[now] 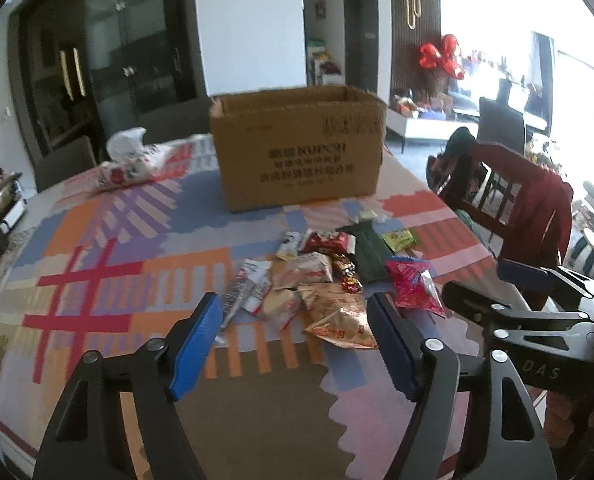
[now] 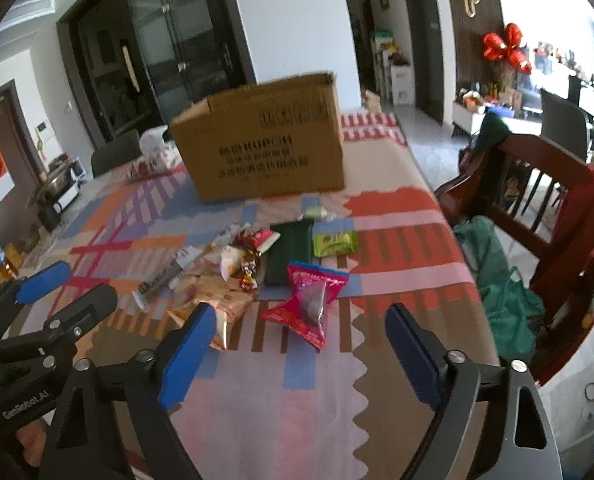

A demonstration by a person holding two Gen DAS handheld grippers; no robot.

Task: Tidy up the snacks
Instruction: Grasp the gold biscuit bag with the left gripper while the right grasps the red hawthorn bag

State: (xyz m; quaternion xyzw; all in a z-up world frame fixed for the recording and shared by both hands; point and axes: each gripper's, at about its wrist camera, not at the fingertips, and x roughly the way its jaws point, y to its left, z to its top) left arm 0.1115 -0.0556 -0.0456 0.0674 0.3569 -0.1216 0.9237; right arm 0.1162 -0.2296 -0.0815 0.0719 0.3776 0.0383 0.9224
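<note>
Open cardboard box (image 1: pixel 301 148) stands upright at the far middle of the table (image 1: pixel 97 280), top flaps open; its inside is not visible from either wrist view, so contents cannot be told. Left of the box, far side, lies a soft tissue pack (image 1: pixel 133 160) with a white tissue sticking up.

Snacks sit loose on the patterned tablecloth (image 2: pixel 397 240), none in a container, in a pile just nearer than the box: pink packet (image 2: pixel 311 304) nearest right, dark green packet (image 2: pixel 289 252) behind it, light green packet (image 2: pixel 334 243) to its right, beige packets (image 1: pixel 337 312) and a silver stick pack (image 1: pixel 245 292) on the left, small red wrapped sweets (image 1: pixel 347 274) in the middle.

Left gripper (image 1: pixel 297 344) hangs above the near edge of the pile, jaws spread, nothing between them. Right gripper (image 2: pixel 297 360) hangs just near the pink packet, jaws spread, nothing pinched. A red garment hangs on the wooden chair (image 2: pixel 537 200) at right.
</note>
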